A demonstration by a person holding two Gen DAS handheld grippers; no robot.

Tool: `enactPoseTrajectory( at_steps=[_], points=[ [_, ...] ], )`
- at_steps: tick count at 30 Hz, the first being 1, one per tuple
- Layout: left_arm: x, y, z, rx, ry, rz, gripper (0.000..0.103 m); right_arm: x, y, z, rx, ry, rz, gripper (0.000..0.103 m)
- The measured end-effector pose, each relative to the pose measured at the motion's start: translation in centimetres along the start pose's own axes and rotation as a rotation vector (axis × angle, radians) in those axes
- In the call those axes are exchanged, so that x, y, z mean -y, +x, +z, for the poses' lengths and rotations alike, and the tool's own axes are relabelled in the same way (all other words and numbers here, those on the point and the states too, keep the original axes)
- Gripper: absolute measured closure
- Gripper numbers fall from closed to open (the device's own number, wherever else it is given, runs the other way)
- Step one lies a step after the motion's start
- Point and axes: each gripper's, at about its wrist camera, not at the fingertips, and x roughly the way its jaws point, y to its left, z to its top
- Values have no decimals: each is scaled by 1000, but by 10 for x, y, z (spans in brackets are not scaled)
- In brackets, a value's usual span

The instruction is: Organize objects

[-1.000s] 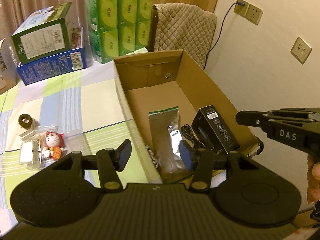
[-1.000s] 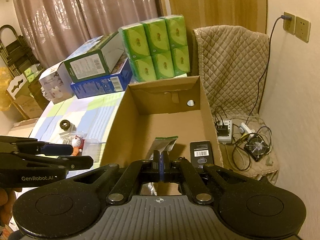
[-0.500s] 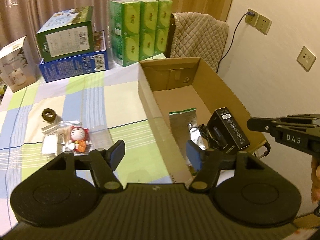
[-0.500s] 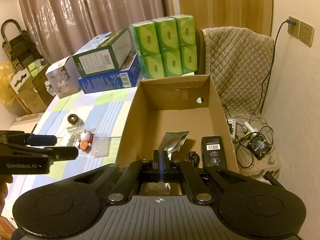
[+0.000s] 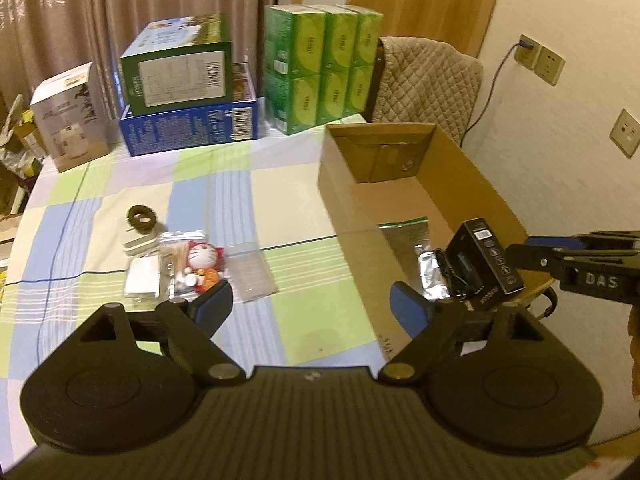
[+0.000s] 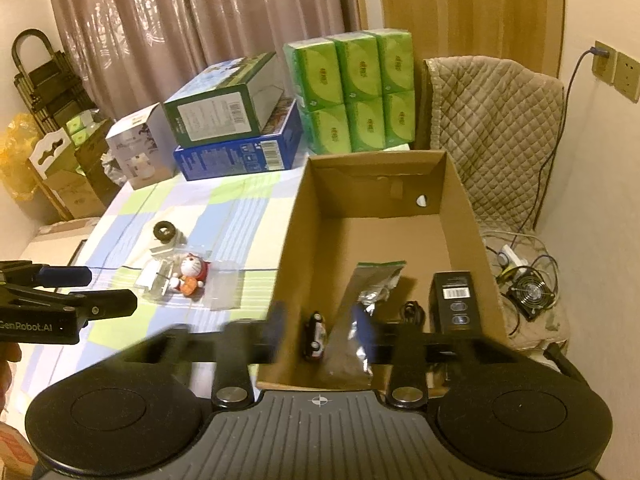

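Left wrist view: left gripper (image 5: 310, 306) opening, empty, above checked tablecloth (image 5: 240, 184).

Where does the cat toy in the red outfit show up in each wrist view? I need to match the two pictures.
Left wrist view: the cat toy lies on the checked tablecloth, lower left of centre, just above the left gripper's left finger.
Right wrist view: the cat toy lies left of centre, left of the cardboard box.
Shared landmark: the cardboard box, to the right of the toy in both views.
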Motion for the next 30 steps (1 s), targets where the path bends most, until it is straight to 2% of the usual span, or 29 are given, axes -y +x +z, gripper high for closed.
enactPoseTrajectory(
  at_steps=[4,10,14,19,30],
  points=[
    [-17,-5,-5,2,-20,17,18,-9,2,0,-1,-13,12,51],
    [-39,-12,-11,9,-47,44,12,-23,6,-1,0,-24,20,34],
    [-51,-17,-16,20,-54,76,5,-32,9,-1,0,-31,27,27],
    [-68,-24,-22,28,-70,99,1,-43,14,-2,-5,-36,38,24],
    [-103,-36,-33,43,-88,155,1,-78,28,-4,-22,-63,82,23]
  ],
)
